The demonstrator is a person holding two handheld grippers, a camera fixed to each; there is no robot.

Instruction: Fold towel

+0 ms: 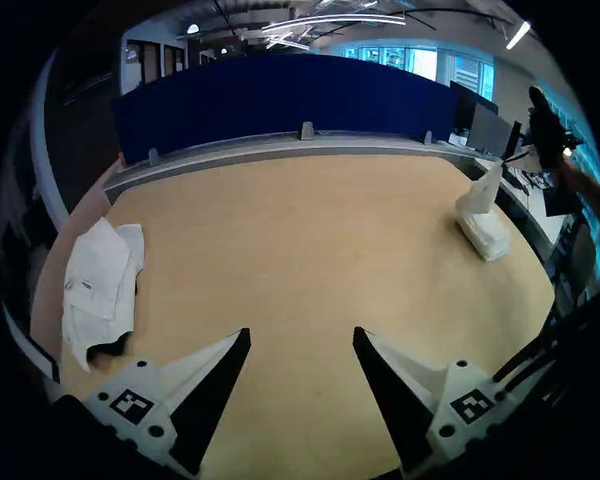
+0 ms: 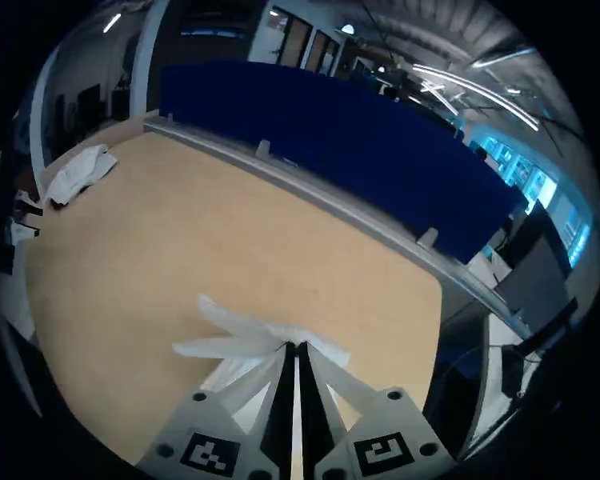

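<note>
Right gripper (image 2: 297, 347) clenched on towel (image 2: 234, 346) above far-right stack (image 1: 486, 234); thin pinch may slip, dropping towel. Left gripper (image 1: 300, 331) released, near.

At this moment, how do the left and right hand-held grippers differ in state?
The left hand-held gripper has its fingers spread wide; the right hand-held gripper has its fingers closed almost together. The left one holds nothing, with bare wooden table between its fingers; the right one pinches a white towel that fans out from its tips. Both have black fingers on white bodies with square markers.
</note>
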